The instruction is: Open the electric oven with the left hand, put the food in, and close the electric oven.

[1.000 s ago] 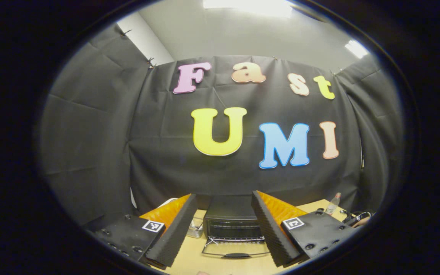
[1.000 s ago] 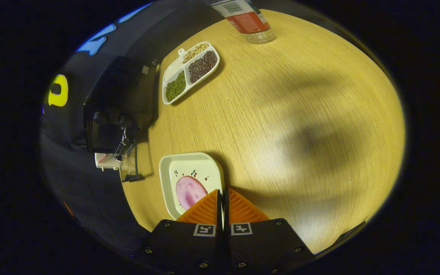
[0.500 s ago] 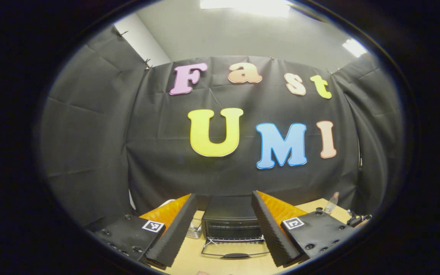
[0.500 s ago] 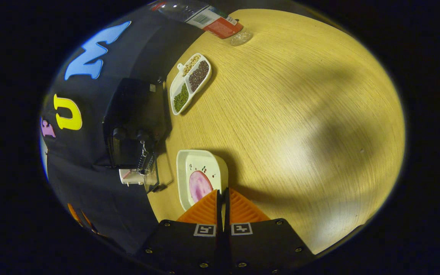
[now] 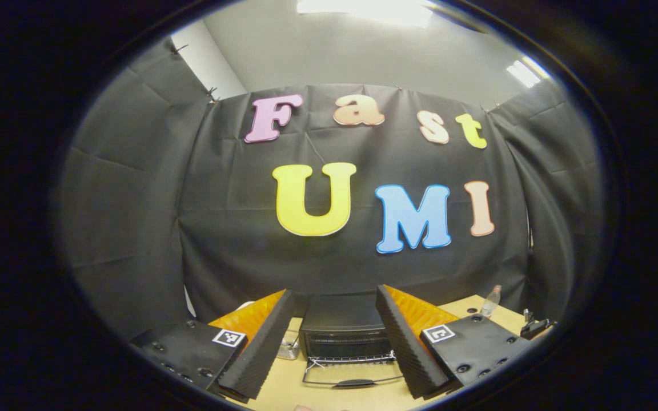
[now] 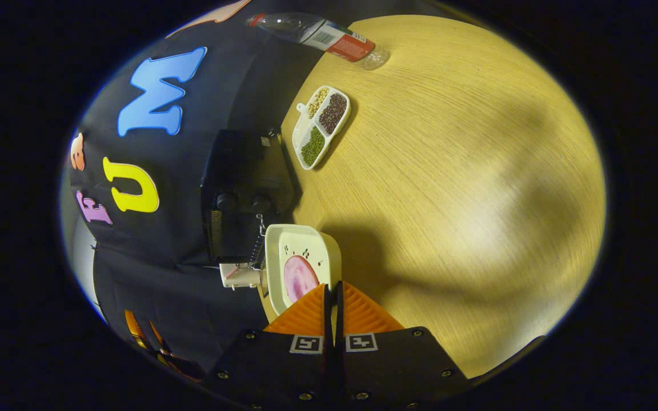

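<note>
- In the right gripper view the white dish (image 6: 305, 251) with a pink slice of food (image 6: 299, 277) sits at lower centre, its near rim pinched between the pressed-together fingers of the right gripper (image 6: 332, 294).
- Just left of the dish stands the black electric oven (image 6: 243, 194); the dish overlaps the oven's lowered door, contact unclear.
- The left gripper view shows the oven (image 5: 345, 334) from the front at bottom centre, door (image 5: 352, 371) folded down onto the wooden table (image 5: 283, 388).
- The left gripper (image 5: 333, 337) is spread wide, holding nothing, the oven seen between its fingers.
- Upper centre in the right gripper view: a divided tray (image 6: 322, 127) of beans, and a bottle (image 6: 323, 35) whose label is too small to read.
</note>
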`<state>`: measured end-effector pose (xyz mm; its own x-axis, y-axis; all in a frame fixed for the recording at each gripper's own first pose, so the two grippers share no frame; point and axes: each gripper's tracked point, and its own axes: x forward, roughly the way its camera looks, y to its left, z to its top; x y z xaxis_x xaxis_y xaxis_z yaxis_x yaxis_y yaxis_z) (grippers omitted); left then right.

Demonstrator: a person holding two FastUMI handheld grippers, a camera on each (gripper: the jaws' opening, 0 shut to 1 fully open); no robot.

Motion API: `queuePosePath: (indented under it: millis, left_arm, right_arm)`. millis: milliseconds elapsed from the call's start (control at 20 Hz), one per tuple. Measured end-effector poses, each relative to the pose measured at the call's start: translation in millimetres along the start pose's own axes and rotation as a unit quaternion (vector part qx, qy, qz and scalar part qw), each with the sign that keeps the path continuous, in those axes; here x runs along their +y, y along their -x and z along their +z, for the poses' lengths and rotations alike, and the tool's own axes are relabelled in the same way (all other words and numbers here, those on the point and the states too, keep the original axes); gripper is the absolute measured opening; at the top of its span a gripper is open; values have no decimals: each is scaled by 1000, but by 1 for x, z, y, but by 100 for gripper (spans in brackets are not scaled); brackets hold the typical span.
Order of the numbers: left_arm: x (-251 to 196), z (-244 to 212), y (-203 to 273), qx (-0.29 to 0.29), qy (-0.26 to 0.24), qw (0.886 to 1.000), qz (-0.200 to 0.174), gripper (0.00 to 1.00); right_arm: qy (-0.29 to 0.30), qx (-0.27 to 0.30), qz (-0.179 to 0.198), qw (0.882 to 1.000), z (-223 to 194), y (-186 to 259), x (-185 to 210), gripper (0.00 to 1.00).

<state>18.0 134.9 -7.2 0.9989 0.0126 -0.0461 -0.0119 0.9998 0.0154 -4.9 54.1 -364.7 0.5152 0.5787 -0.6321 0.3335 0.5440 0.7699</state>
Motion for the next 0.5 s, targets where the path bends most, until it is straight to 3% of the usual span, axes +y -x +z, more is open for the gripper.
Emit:
queuePosePath:
  millis: [250, 350, 500]
  left_arm:
    - [13, 7, 5, -14, 5, 1000, -5, 92]
    - [20, 3, 7, -11, 9, 1000, -6, 97]
    - [32, -2, 13, -8, 15, 1000, -4, 97]
  right_arm:
    - [-17, -39, 16, 999, -21, -13, 37, 0]
    - [-22, -47, 20, 998, -28, -29, 54, 0]
    - [-23, -54, 12, 998, -40, -57, 72, 0]
